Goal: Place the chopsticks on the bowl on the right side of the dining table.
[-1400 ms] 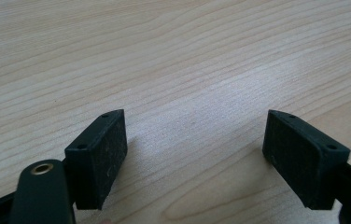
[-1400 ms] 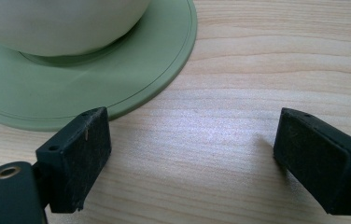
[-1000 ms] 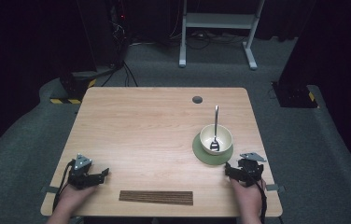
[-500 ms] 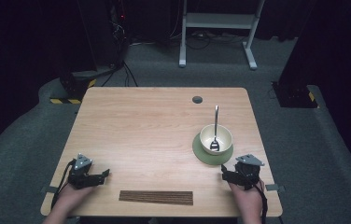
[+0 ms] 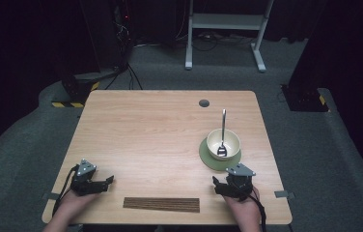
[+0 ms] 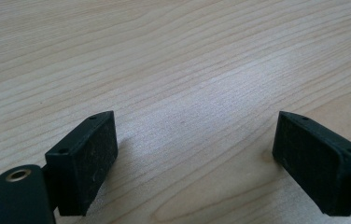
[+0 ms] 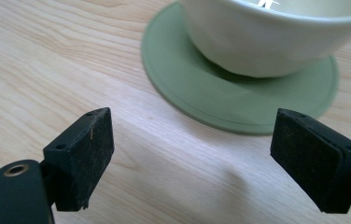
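A cream bowl (image 5: 223, 144) stands on a green saucer (image 5: 207, 158) at the right of the wooden table (image 5: 160, 135). A metal spoon (image 5: 223, 126) rests in the bowl, its handle leaning toward the far side. My right gripper (image 5: 222, 186) sits just in front of the saucer, open and holding nothing. In the right gripper view the gripper (image 7: 192, 144) has bare table between its jaws, with the saucer (image 7: 220, 100) and bowl (image 7: 267, 42) close ahead. My left gripper (image 5: 106, 182) rests open near the front left corner, and in its own view it (image 6: 194, 144) faces bare wood.
A dark ribbed wooden strip (image 5: 161, 204) lies along the front edge between the two hands. A round cable hole (image 5: 203, 103) sits near the table's far edge. Dark equipment and a metal frame (image 5: 228, 29) stand on the floor beyond.
My right gripper has shifted left and a little toward the front edge, turning its jaws leftward. The left gripper, bowl and spoon have stayed put.
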Demonstrator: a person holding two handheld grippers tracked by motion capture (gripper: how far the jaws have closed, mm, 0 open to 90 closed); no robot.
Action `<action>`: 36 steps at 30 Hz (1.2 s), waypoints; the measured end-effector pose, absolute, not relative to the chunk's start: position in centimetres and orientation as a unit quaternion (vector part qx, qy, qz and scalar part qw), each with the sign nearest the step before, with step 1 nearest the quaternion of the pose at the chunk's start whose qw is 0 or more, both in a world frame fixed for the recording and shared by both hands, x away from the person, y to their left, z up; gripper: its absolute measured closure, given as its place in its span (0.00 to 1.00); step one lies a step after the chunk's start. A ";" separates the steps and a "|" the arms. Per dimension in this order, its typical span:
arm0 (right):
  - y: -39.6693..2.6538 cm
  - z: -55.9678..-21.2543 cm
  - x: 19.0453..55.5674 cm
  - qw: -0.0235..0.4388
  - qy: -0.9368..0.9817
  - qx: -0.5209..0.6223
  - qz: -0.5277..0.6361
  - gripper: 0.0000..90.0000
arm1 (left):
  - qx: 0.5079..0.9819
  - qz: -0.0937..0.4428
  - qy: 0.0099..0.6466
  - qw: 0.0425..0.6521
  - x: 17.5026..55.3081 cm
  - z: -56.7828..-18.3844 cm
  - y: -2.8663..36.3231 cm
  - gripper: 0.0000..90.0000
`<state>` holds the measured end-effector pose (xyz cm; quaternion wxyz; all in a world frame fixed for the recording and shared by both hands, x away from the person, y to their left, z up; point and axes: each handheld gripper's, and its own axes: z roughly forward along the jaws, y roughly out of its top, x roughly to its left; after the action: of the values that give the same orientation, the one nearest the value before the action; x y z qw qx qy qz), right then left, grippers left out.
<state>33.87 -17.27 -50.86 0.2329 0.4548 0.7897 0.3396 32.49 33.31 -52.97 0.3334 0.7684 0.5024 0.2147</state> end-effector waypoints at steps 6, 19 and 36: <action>-16.4 -50.8 33.7 0.229 0.797 0.438 0.347 0.15 | 0.769 0.214 0.502 0.334 32.5 -53.0 33.3 0.16; -13.8 -51.2 33.7 0.215 0.814 0.406 0.355 0.14 | 0.769 0.213 0.501 0.334 32.5 -53.0 33.2 0.16; -9.9 -51.2 32.7 0.176 0.838 0.358 0.372 0.14 | 0.770 0.211 0.501 0.335 32.6 -53.0 33.2 0.16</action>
<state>32.75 -9.91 -51.17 0.1762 0.3583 0.8378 0.3723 32.56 33.24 -52.96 0.3346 0.7699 0.5007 0.2113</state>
